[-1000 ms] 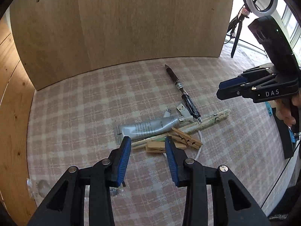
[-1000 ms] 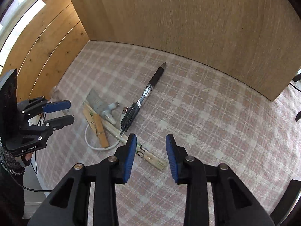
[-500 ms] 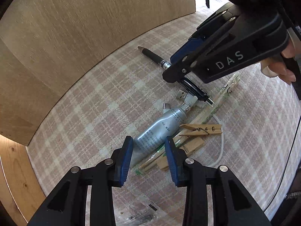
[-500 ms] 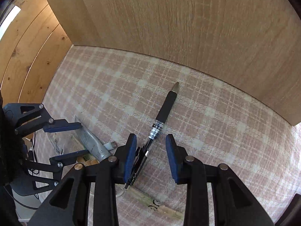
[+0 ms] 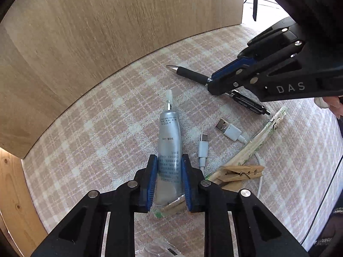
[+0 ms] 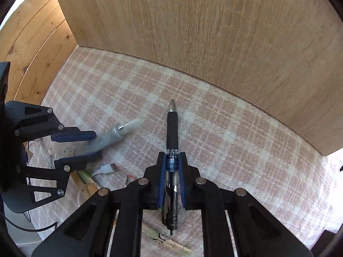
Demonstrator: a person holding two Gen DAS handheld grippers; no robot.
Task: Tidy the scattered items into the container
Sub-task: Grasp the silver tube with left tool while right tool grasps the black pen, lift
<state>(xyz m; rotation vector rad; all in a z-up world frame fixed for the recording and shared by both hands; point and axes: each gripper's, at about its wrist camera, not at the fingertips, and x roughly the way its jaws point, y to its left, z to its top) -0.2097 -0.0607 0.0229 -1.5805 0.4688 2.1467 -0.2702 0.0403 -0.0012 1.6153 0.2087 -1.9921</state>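
The left gripper is closing on the crimped lower half of a silver cream tube, both blue pads against its sides, nozzle pointing to twelve o'clock. The right gripper is closing on the clear barrel of a black pen, pads pressing it, tip at twelve o'clock.

Everything lies on a pink plaid tablecloth backed by a pale wooden panel, with knotty pine boards at nine o'clock in the right view.

At three o'clock of the left gripper lie a white USB cable, wrapped chopsticks and a wooden clothespin.
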